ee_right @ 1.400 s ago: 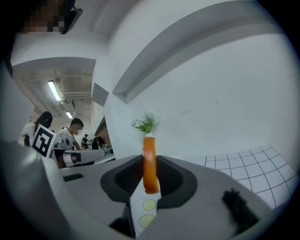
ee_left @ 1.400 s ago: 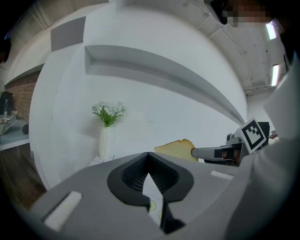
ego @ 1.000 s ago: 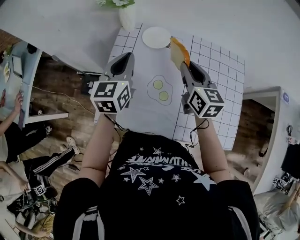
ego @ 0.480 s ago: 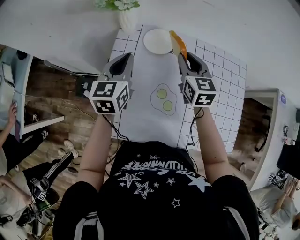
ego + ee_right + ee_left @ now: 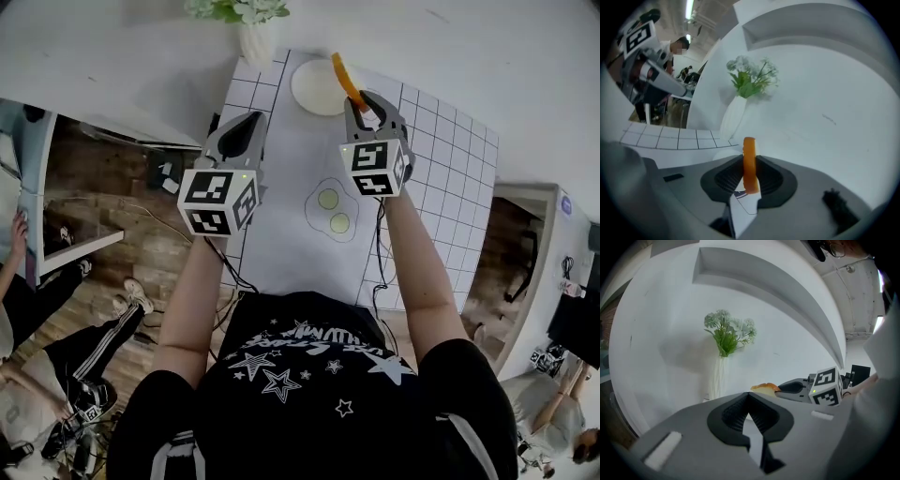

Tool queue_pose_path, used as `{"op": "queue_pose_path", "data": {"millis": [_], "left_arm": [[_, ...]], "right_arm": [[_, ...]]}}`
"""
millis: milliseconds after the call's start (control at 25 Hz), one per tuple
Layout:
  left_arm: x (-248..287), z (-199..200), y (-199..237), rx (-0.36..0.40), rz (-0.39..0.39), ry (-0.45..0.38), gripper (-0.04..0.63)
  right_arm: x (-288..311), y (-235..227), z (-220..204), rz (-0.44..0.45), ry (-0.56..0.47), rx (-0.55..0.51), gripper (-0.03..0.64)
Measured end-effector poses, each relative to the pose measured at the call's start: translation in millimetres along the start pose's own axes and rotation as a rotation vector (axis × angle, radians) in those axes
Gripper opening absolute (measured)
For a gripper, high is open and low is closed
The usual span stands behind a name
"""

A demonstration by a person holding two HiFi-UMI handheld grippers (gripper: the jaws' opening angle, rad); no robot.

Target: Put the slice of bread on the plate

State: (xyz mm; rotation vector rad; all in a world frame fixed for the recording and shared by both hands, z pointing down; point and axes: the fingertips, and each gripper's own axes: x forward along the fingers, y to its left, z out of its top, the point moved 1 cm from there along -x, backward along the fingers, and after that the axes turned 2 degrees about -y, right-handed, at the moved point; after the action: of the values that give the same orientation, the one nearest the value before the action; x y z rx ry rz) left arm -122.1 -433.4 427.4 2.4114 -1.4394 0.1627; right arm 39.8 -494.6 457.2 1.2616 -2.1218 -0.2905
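Note:
My right gripper [image 5: 362, 99] is shut on a slice of bread [image 5: 344, 77] with an orange-brown crust, held edge-on. The slice hangs over the right rim of the round white plate [image 5: 314, 89] at the far end of the table. In the right gripper view the bread [image 5: 749, 149] stands upright between the black pads, with the plate [image 5: 723, 153] just beyond the jaws. My left gripper [image 5: 249, 120] hovers at the table's left edge, its jaws closed on nothing. The left gripper view shows its tips meeting [image 5: 749, 395], and the bread [image 5: 765, 388] beyond them.
A white vase with green-white flowers [image 5: 251, 36] stands beside the plate at the far left corner, against the white wall. A table mat printed with two fried eggs [image 5: 334, 210] covers the table's middle, with a checked cloth [image 5: 441, 159] to its right. Wooden floor lies to the left.
The right gripper has carried the bread forward and left to the plate and rolled, so the slice now shows edge-on. The left gripper has moved slightly forward.

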Motion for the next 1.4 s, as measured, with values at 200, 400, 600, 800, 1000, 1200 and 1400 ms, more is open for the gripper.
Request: {"op": "queue_pose_path", "data": {"millis": [200,400,600,800,1000,1200,1400], "left_arm": [[2.5,-6.7,9.9,-0.025,0.01,0.006,0.009],[6.0,-14.6,12.6,-0.054,0.012,0.022,0.009],[8.0,-20.2,9.6,-0.057,0.003,0.034,0.009],[8.6,-22.2,10.2,-0.062,0.005,0.04,0.009],[8.7,-21.7,9.5,-0.063,0.008,0.038,0.009],[5.3,-20.9,10.6,-0.063,0.017,0.036,0.009],[1.4,-17.7,12.9,-0.058,0.026,0.031,0.009]], "right_arm": [[34.9,22.6,-11.9,0.032,0.072,-0.243,0.087],[54.5,43.3,-19.9,0.072,0.105,-0.381,0.087],[57.8,61.5,-30.4,0.139,0.126,-0.423,0.092],[61.5,69.9,-34.1,0.205,0.138,-0.365,0.106],[62.8,76.5,-35.9,0.273,0.144,-0.295,0.127],[63.3,88.9,-42.7,0.323,0.172,-0.284,0.144],[57.0,89.8,-33.2,0.304,0.138,-0.269,0.147]]}}
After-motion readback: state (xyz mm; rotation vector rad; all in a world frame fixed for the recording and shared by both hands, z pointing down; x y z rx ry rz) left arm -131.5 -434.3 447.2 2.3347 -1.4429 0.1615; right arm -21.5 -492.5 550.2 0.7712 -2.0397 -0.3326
